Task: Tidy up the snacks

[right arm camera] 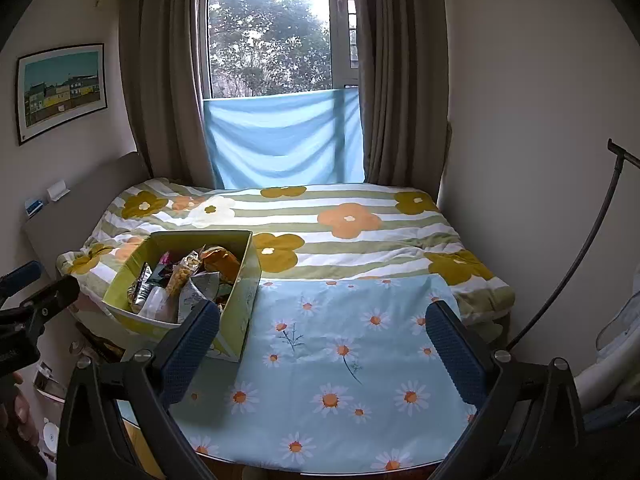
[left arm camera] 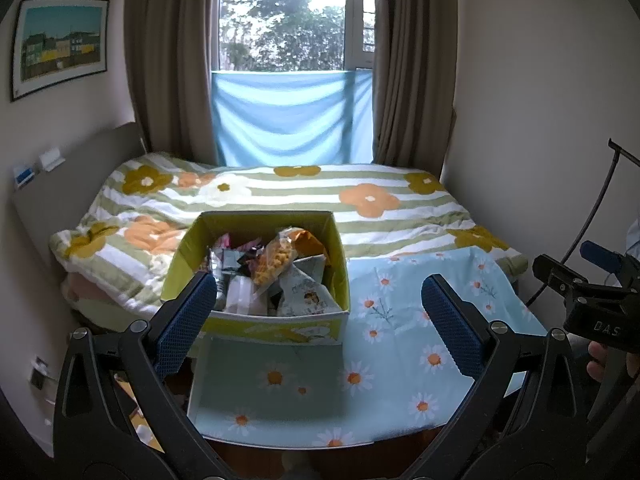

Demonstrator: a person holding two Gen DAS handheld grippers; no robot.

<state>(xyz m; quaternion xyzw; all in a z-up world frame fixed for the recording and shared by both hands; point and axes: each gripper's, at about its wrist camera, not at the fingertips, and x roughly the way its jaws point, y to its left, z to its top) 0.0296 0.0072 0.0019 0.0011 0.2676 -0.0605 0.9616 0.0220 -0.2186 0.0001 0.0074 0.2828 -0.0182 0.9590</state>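
A yellow-green box point(left arm camera: 192, 258) full of snack packets point(left arm camera: 276, 264) stands on a table covered by a light blue daisy cloth point(left arm camera: 400, 320). It also shows in the right wrist view point(right arm camera: 240, 296), at the cloth's left side, with the packets point(right arm camera: 180, 284) inside. My left gripper point(left arm camera: 320, 312) is open and empty, held in front of the box, its left finger point(left arm camera: 184, 328) beside the box's near left corner. My right gripper point(right arm camera: 324, 340) is open and empty above the bare cloth point(right arm camera: 340, 360), to the right of the box.
A bed with a striped flower quilt point(left arm camera: 320, 196) lies behind the table, under a curtained window point(left arm camera: 288, 20). Walls close in on both sides. A black cable point(right arm camera: 580, 264) hangs at the right. The right gripper's body point(left arm camera: 592, 304) shows at the left view's right edge.
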